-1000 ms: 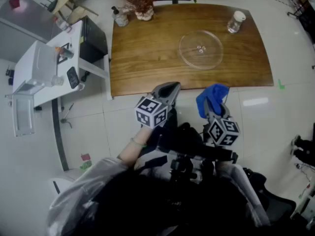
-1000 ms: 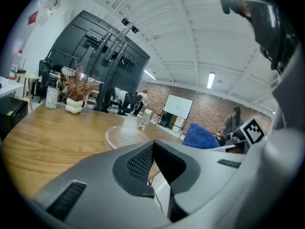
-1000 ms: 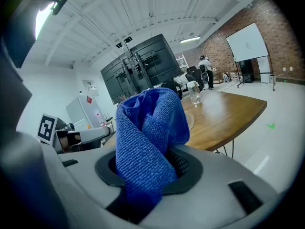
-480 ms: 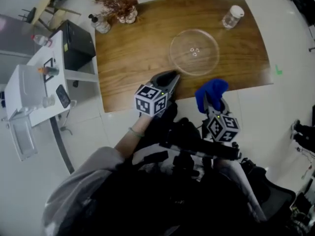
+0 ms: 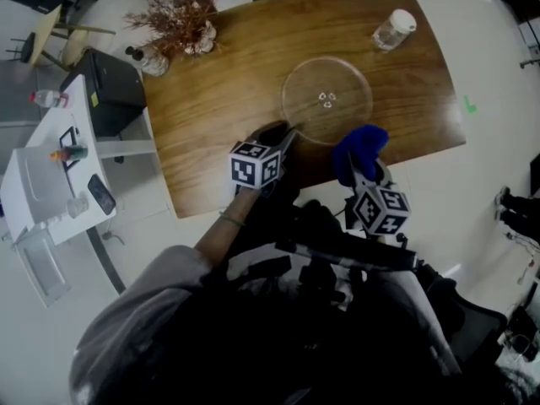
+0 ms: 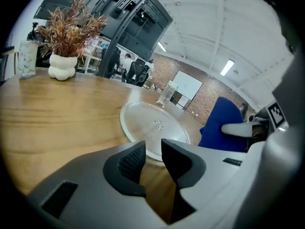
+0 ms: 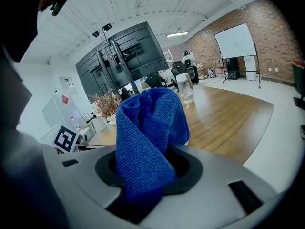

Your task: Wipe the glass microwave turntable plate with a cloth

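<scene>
Clearly the approach was in hand: right gripper [image 5: 362,170] clamped on the blue cloth [image 5: 360,147], left gripper [image 5: 284,132] slightly apart, empty. Next the cloth needed lowering onto the plate [image 5: 326,99].

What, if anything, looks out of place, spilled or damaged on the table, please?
Nothing stands out. The glass plate lies flat and whole on the wooden table, the jar stands upright near its far right corner, and no spill shows. The blue cloth is clamped in the right gripper.
</scene>
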Tool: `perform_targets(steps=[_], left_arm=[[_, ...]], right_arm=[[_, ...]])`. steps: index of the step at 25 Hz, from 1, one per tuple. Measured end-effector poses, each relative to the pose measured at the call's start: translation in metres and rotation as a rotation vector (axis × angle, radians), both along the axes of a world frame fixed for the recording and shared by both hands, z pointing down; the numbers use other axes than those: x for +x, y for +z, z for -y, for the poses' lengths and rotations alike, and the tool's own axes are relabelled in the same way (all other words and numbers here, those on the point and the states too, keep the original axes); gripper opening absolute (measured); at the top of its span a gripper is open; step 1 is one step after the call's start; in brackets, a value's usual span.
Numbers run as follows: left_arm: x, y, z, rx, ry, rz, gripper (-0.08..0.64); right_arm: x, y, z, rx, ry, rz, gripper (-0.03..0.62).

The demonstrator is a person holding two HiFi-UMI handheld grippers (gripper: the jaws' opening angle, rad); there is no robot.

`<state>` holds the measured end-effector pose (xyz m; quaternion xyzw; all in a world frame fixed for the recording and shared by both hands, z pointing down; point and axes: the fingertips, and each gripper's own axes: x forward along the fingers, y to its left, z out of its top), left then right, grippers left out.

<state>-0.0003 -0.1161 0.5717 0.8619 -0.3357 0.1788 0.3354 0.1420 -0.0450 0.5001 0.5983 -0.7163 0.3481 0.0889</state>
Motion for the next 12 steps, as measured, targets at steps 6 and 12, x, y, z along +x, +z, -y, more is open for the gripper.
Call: perform_targets(steps=[6,12], left_arm=[[0.001,0.013,0.017,-0.029,0.001,0.021,0.100],[-0.006,0.028,0.025,-0.105,-0.053,0.140,0.056]], right_arm=[[-0.015,0.000,0.048,0.007,-0.057,-0.051,0.163],[-0.040,0.003,0.103,0.019,-0.166,-0.121,0.163]])
